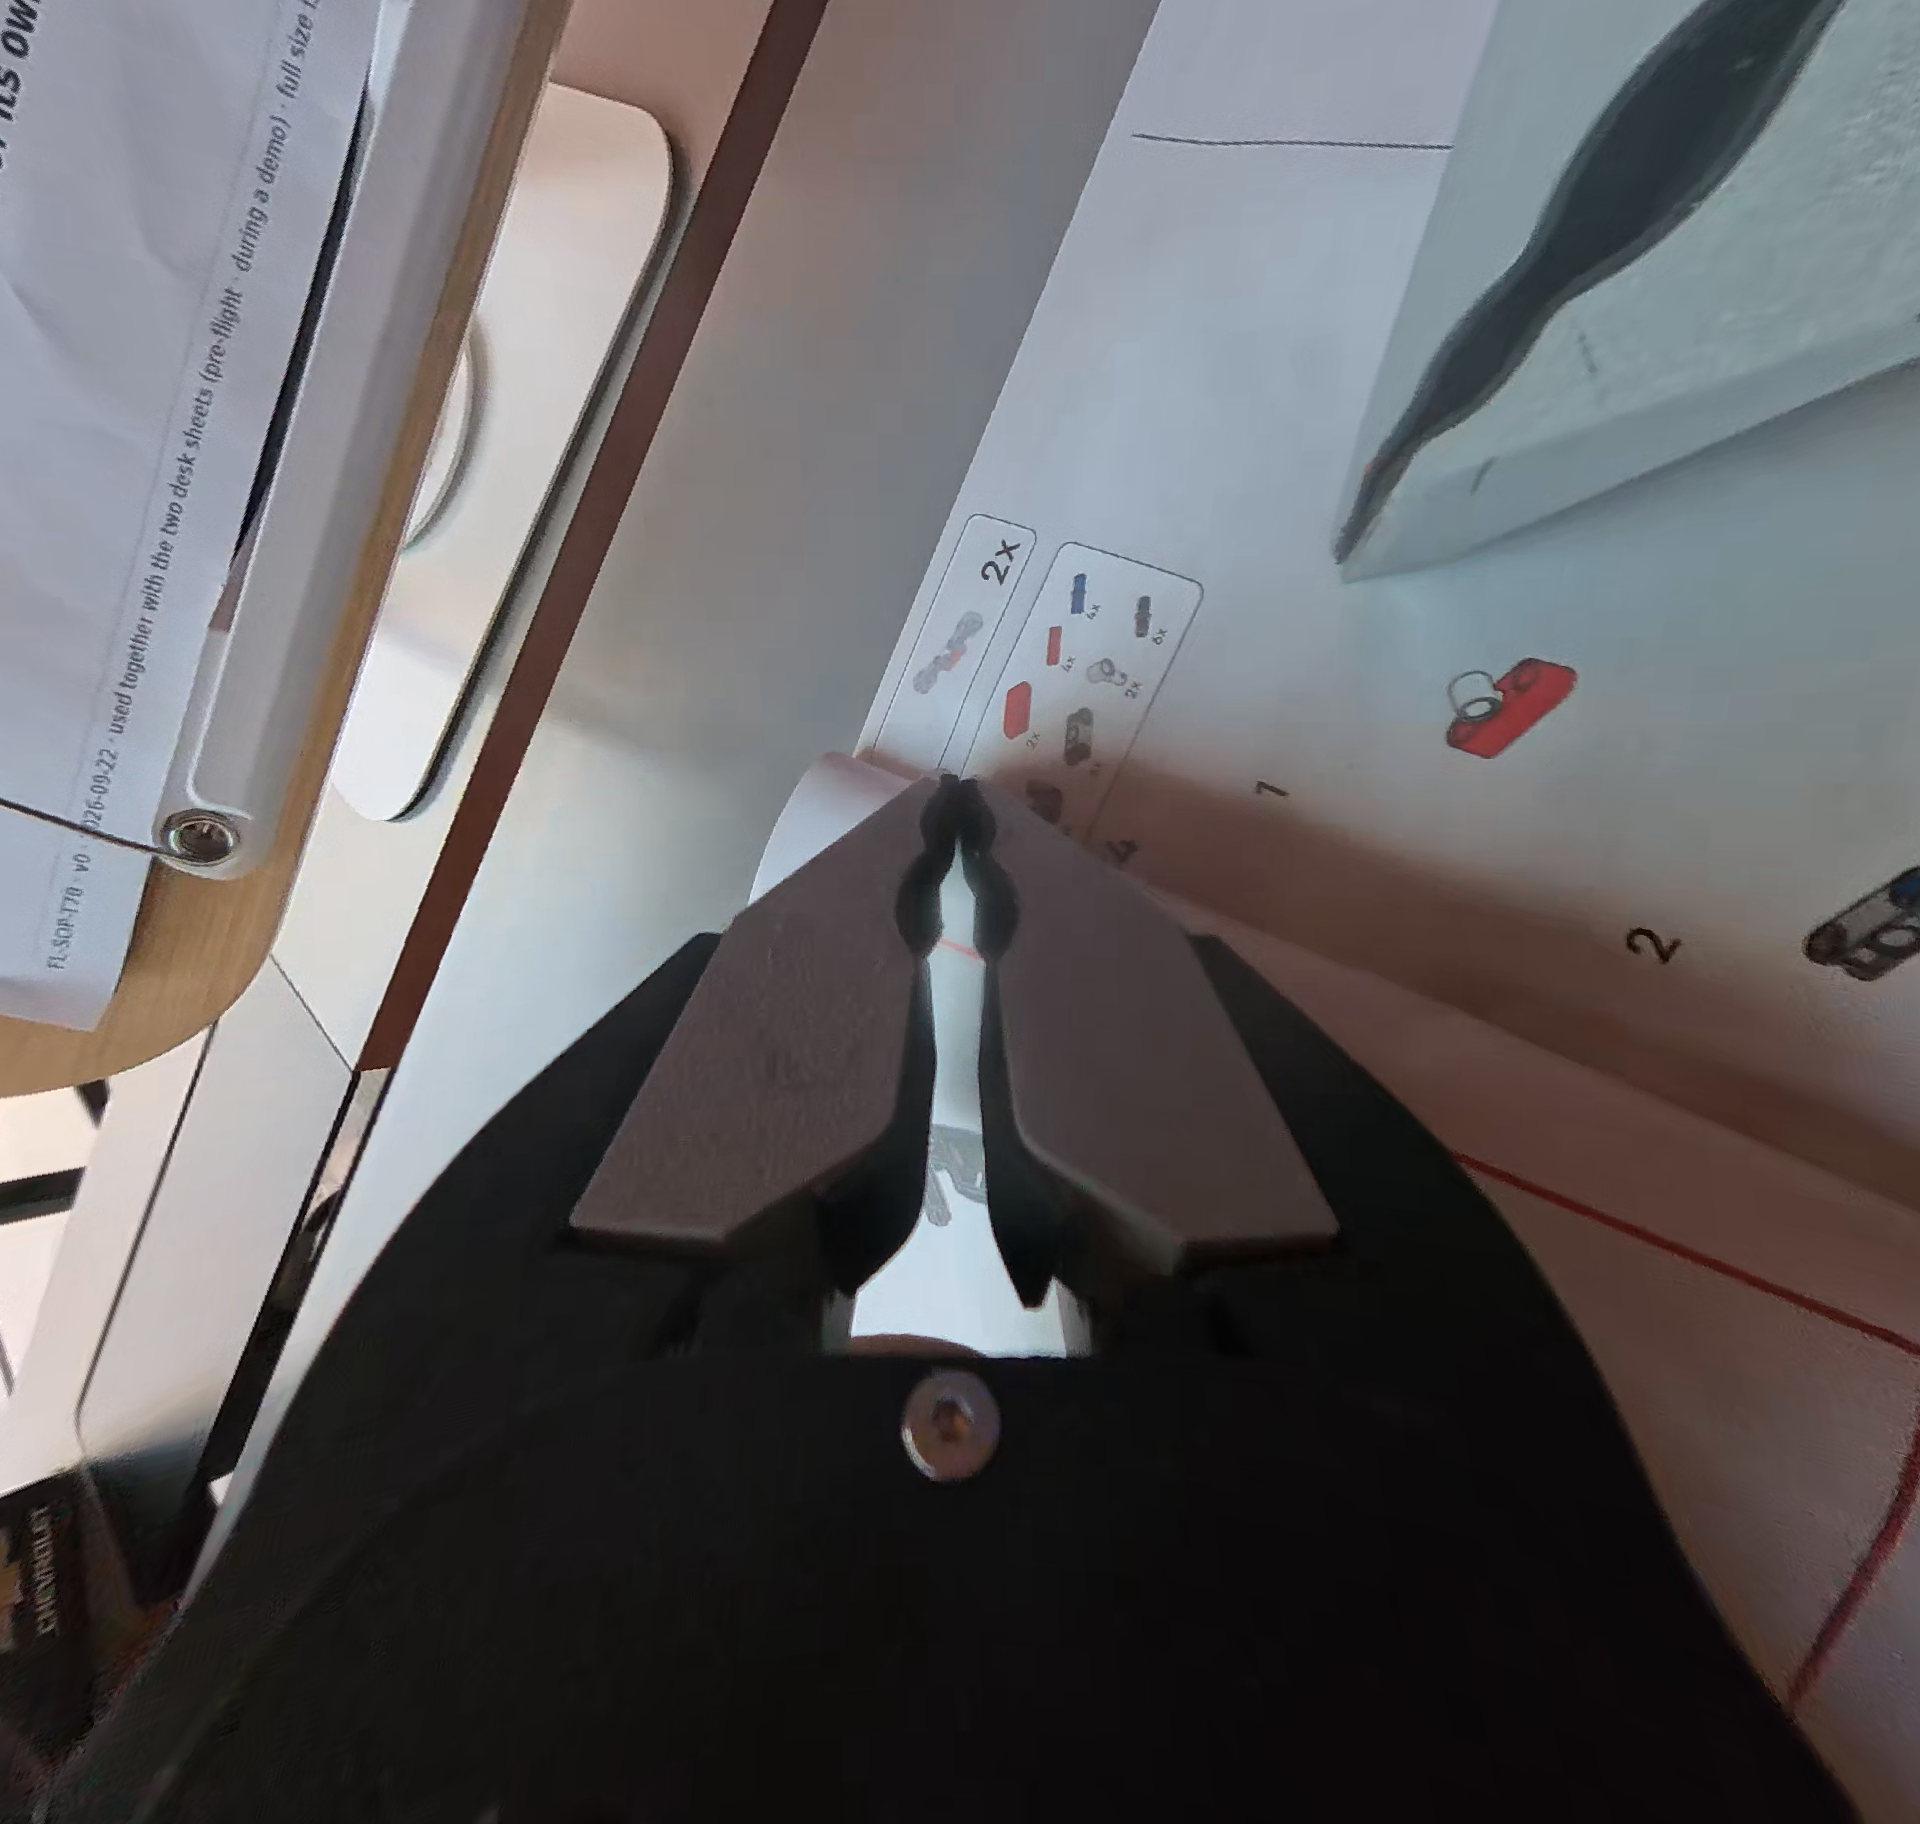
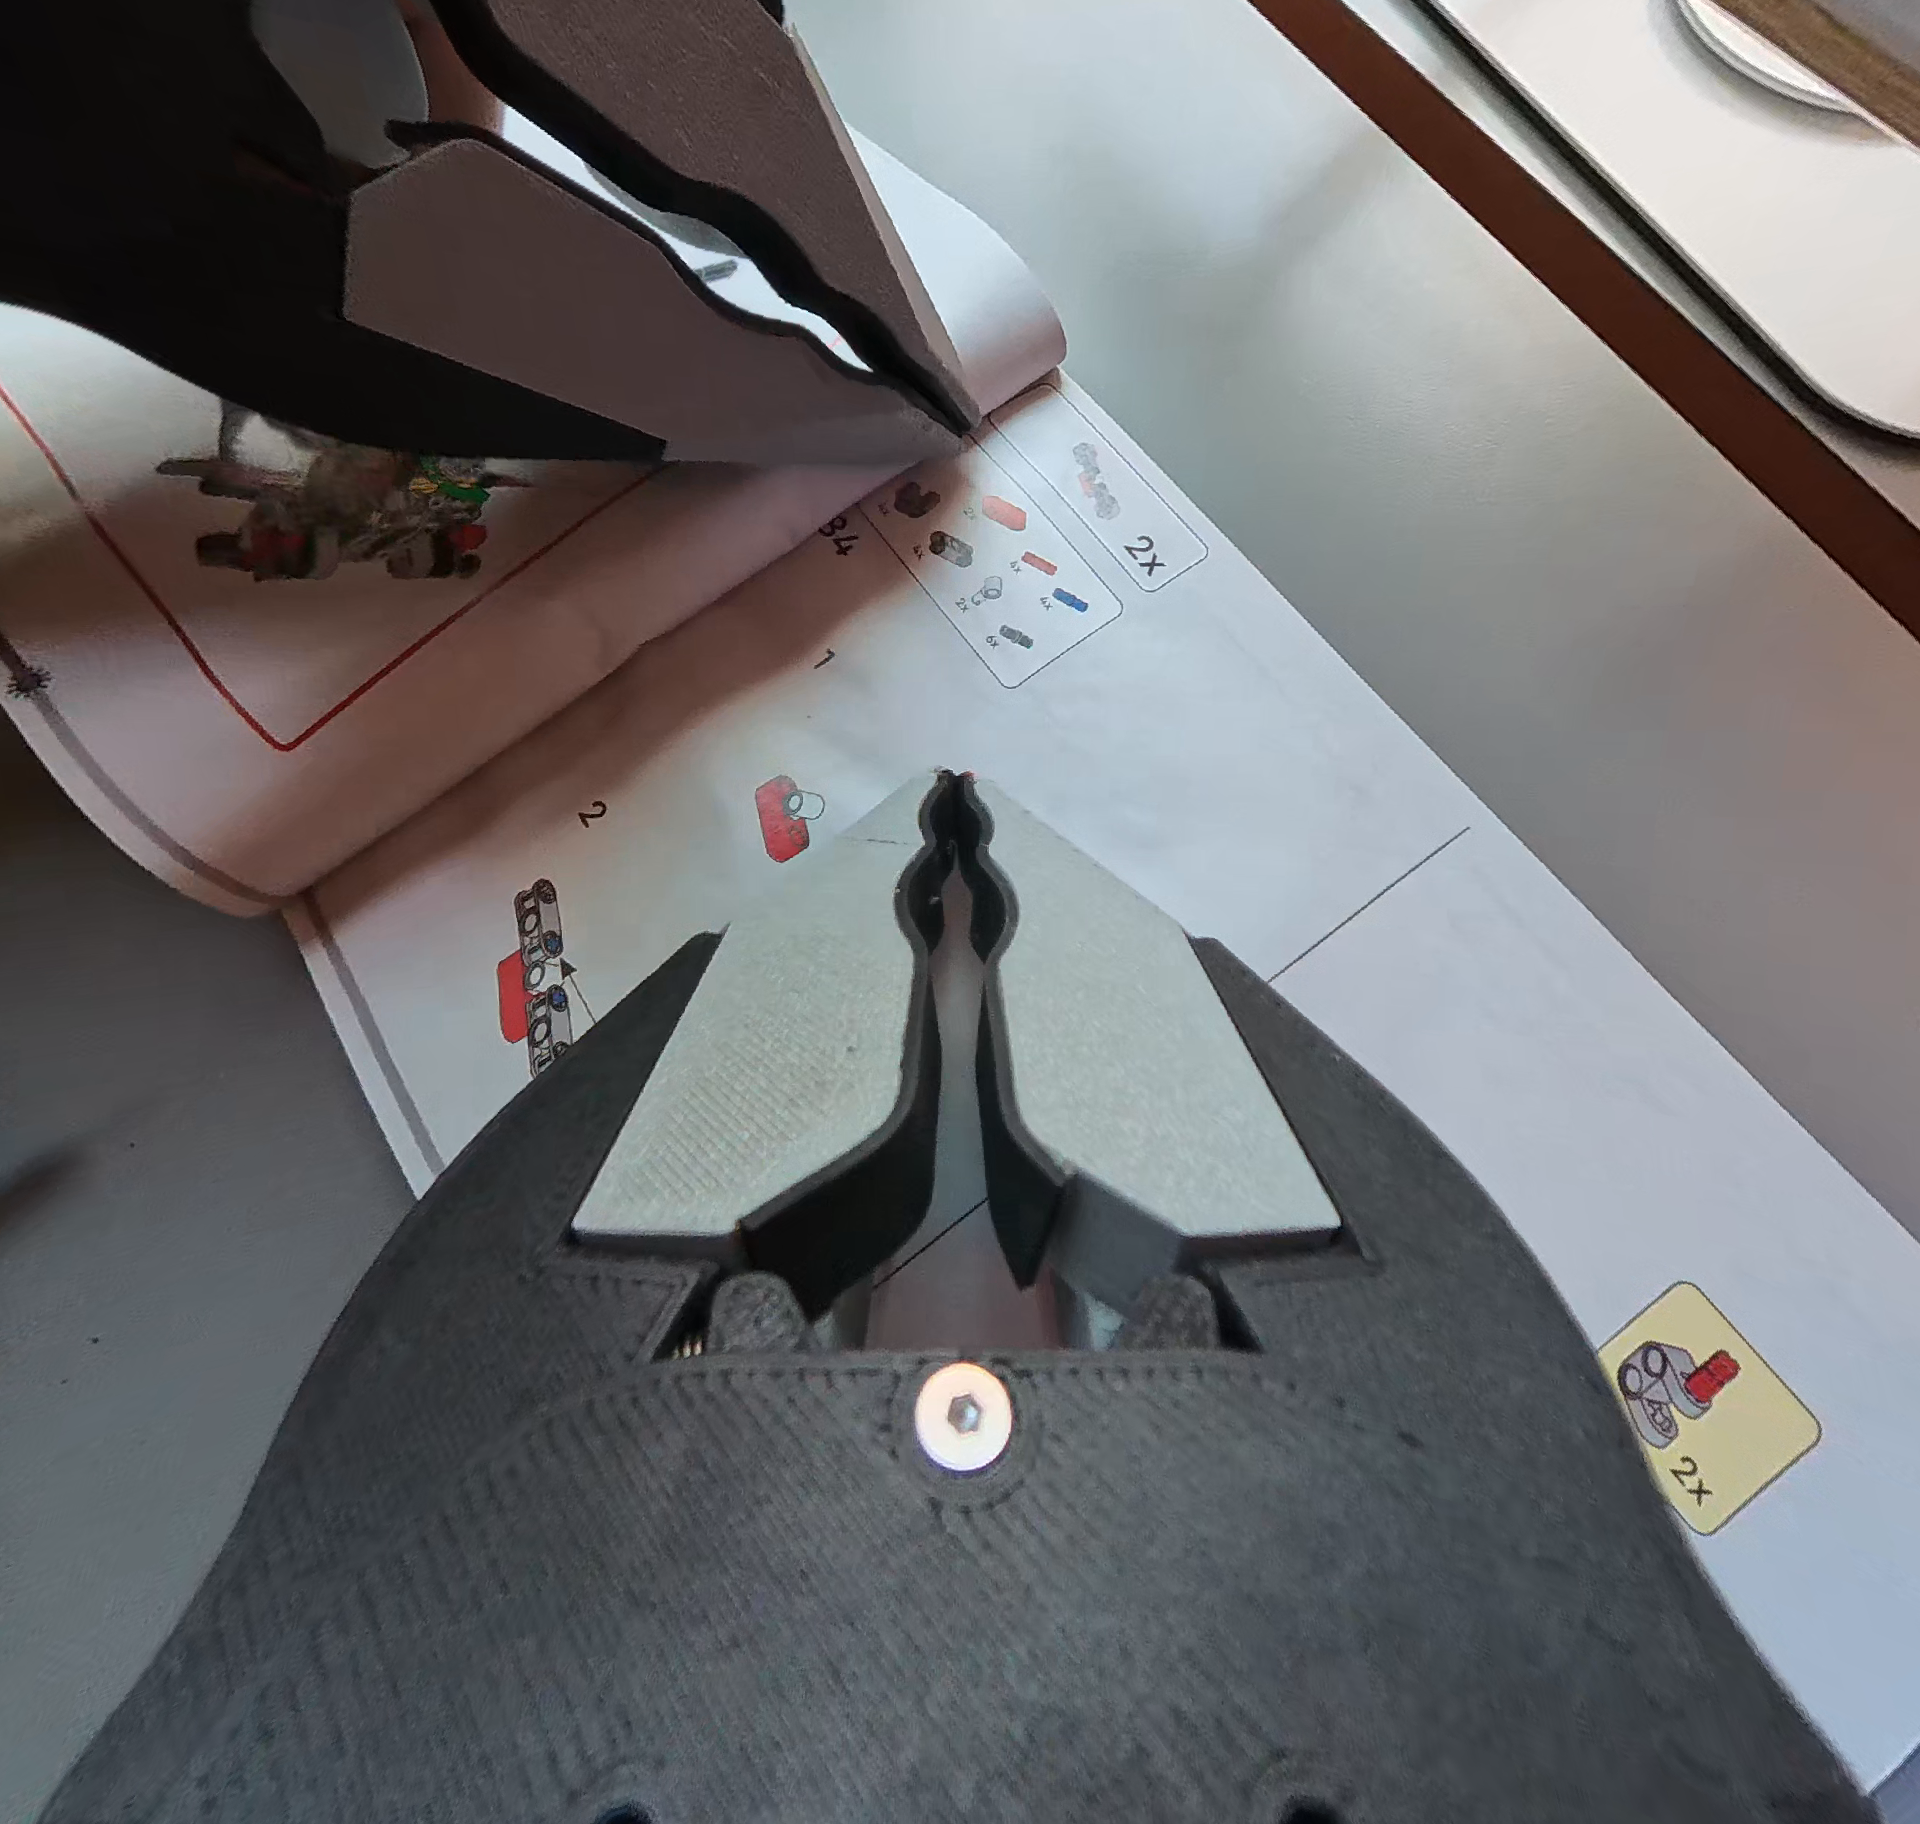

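An open instruction booklet [image 2: 1143,787] lies on the grey desk [image 2: 1455,403]. Its pages show printed pictures of small parts. My left gripper [image 1: 958,787] is shut, with its tips at the booklet's top edge by the spine. It also shows in the right wrist view [image 2: 961,418]. A white page [image 2: 997,288] curls up beside its tips, and it also shows in the left wrist view [image 1: 805,818]. I cannot tell whether paper lies between the pads. My right gripper [image 2: 956,777] is shut with nothing in it, low over the right-hand page. It shows blurred in the left wrist view [image 1: 1662,216].
A flat silver stand base [image 2: 1662,164] sits on a wooden shelf with a brown edge [image 2: 1558,216] beyond the booklet. In the left wrist view a printed paper sheet [image 1: 156,320] hangs over a white arm [image 1: 312,527] above the shelf. There is about 7 cm between the tips of the two grippers.
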`<state>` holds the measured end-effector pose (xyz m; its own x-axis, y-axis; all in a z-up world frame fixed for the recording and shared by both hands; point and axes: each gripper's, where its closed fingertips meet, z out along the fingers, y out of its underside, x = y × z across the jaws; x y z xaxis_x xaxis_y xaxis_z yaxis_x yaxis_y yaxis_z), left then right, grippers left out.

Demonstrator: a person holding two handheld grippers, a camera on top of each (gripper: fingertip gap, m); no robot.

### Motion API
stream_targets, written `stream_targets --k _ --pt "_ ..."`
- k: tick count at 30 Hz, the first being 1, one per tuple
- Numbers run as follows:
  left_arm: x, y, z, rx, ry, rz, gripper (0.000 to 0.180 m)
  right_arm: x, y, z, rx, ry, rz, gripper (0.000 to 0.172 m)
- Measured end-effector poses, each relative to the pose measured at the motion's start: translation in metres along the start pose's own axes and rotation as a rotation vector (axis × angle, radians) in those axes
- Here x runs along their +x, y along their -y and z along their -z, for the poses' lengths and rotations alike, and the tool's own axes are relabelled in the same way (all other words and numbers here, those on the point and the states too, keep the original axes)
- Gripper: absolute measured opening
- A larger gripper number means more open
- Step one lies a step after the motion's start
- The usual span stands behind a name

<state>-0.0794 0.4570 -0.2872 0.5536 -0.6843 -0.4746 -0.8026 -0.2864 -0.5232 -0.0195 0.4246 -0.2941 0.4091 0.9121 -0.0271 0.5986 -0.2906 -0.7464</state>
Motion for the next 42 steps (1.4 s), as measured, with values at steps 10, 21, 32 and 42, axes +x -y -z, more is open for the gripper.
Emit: stream_targets --k 10,21,32,42 --pt "0.015 -0.003 0.027 -0.054 -0.053 -0.089 0.000 0.001 0.000 0.000 0.001 -0.002 -0.009 0.000" --pt "0.044 -0.007 0.040 -0.091 -0.190 -0.076 0.000 0.001 0.000 0.000 0.001 -0.004 -0.007 0.000" --pt "0.042 -0.009 0.043 0.023 -0.178 0.035 0.000 0.002 0.000 0.001 0.002 0.007 -0.028 0.000" --pt "0.040 -0.016 0.045 0.056 -0.220 0.143 0.000 0.002 0.001 0.001 0.002 0.009 -0.032 0.000"
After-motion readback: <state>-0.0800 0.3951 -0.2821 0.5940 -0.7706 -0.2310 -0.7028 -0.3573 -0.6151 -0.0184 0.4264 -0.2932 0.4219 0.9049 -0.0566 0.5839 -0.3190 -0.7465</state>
